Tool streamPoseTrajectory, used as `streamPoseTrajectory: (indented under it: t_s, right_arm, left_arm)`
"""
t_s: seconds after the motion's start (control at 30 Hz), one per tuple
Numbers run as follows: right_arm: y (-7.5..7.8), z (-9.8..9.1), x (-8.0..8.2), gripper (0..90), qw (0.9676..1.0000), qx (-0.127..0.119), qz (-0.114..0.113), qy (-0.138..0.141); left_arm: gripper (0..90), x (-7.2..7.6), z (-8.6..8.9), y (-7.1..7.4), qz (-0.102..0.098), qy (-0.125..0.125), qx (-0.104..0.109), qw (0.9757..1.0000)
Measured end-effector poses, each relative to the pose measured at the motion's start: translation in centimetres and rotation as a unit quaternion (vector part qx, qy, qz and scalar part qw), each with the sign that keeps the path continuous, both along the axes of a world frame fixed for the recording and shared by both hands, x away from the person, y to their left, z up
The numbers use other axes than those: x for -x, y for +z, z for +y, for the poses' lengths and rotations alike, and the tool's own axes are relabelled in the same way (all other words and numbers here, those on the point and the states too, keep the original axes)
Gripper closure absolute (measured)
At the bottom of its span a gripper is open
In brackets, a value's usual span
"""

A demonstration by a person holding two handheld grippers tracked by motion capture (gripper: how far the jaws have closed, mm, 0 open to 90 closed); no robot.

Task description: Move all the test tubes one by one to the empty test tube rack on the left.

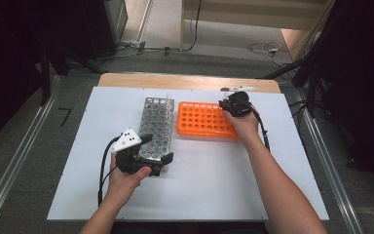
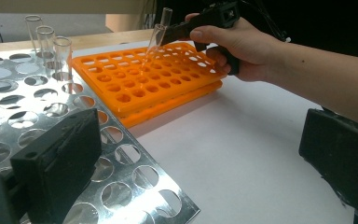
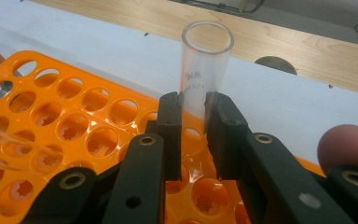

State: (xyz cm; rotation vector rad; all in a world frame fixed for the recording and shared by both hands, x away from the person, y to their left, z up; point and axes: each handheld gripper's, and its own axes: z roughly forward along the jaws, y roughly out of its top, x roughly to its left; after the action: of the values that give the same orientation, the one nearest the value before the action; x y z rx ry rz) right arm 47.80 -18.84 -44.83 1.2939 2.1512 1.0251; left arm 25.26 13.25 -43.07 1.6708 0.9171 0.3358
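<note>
My right gripper (image 3: 193, 108) is shut on a clear glass test tube (image 3: 204, 65), held upright over the holes at the far right corner of the orange rack (image 3: 74, 116). In the high view the right gripper (image 1: 225, 103) sits at that corner of the orange rack (image 1: 202, 119). A second tube (image 2: 153, 44) leans in one of its holes. My left gripper (image 1: 157, 147) is open at the near end of the metal rack (image 1: 157, 124). One jaw rests over the perforated plate (image 2: 9, 100); the other stands off to the side above the table, so nothing is gripped.
Three empty glass tubes (image 2: 45, 39) stand in the far corner of the metal rack. Both racks lie side by side on a white sheet (image 1: 214, 180) covering the wooden table (image 1: 185, 80). Cables trail on the floor beyond the far edge.
</note>
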Motion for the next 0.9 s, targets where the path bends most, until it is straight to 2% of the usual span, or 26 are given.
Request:
streamPoseTrajectory:
  t_s: [0.07, 0.27, 0.43, 0.67, 0.9]
  right_arm:
    - [0.2, -0.2, 0.1, 74.0, 0.9999, -0.011, -0.003, 0.003]
    - [1.1, -0.9, 0.9, 74.2, 0.9991, -0.028, -0.030, 0.013]
    - [2.4, -1.5, 2.1, 74.2, 0.9970, -0.051, -0.050, 0.031]
    - [3.9, -1.9, 4.6, 74.2, 0.9938, -0.064, -0.066, 0.063]
    - [4.3, -1.8, 8.1, 74.1, 0.9902, -0.058, -0.074, 0.103]
  left_arm:
    - [0.0, 0.0, 0.0, 0.0, -0.001, 0.000, 0.000, 1.0000]
    - [0.0, 0.0, 0.0, 0.0, -0.001, -0.001, 0.002, 1.0000]
    - [0.0, 0.0, -0.1, 0.0, -0.001, -0.003, 0.001, 1.0000]
    - [0.0, 0.0, -0.6, 0.2, -0.004, -0.007, -0.001, 1.0000]
    - [0.0, -0.1, -1.5, 0.3, -0.009, -0.016, -0.004, 0.9998]
